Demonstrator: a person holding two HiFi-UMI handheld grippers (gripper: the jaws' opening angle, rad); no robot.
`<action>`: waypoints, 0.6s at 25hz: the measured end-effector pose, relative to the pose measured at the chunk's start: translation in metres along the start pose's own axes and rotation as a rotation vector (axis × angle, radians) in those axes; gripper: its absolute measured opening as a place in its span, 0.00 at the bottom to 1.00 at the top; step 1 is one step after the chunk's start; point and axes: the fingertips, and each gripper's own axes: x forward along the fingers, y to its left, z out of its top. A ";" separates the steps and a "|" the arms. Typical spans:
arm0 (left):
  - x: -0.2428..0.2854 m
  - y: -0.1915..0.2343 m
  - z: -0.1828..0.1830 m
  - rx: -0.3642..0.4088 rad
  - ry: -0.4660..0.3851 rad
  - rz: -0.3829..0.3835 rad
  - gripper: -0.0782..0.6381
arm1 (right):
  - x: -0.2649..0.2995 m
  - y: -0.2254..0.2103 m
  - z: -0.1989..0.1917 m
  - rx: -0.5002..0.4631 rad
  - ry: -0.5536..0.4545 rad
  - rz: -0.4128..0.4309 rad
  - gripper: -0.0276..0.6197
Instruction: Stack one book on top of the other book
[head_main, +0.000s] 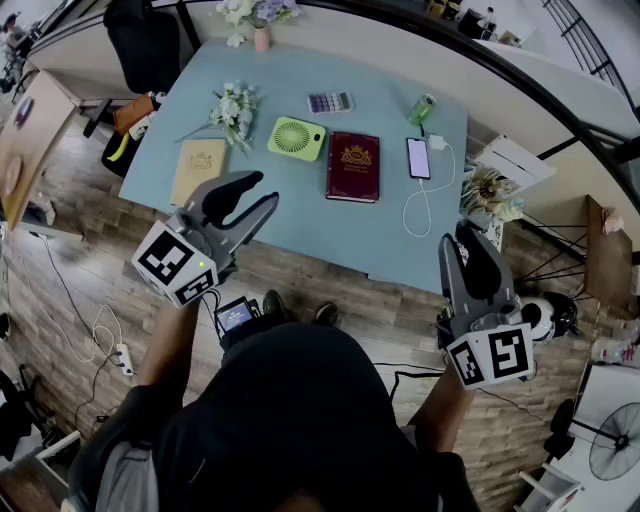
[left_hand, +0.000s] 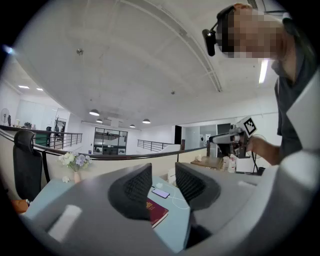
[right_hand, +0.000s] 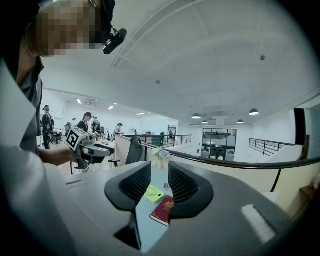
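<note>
With the left gripper (head_main: 263, 192) and right gripper (head_main: 463, 233) short of the pale blue surface (head_main: 300, 235), jaws wide and empty, the maroon hardcover book (head_main: 352, 167) and tan book (head_main: 199, 170) lie well apart, so carrying one across could knock the lime-green fan (head_main: 296, 138) between them.

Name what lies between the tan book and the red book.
A green fan, slightly farther back than the tan book and red book; the head view shows it.
</note>
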 end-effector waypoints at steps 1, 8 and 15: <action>-0.004 0.002 -0.001 0.000 -0.001 -0.001 0.39 | 0.001 0.004 0.000 0.000 0.000 0.000 0.21; -0.026 0.018 -0.003 -0.002 -0.001 -0.002 0.39 | 0.010 0.027 0.002 0.002 0.005 -0.009 0.21; -0.046 0.037 -0.007 -0.011 -0.005 -0.004 0.39 | 0.022 0.044 0.001 0.009 0.019 -0.028 0.21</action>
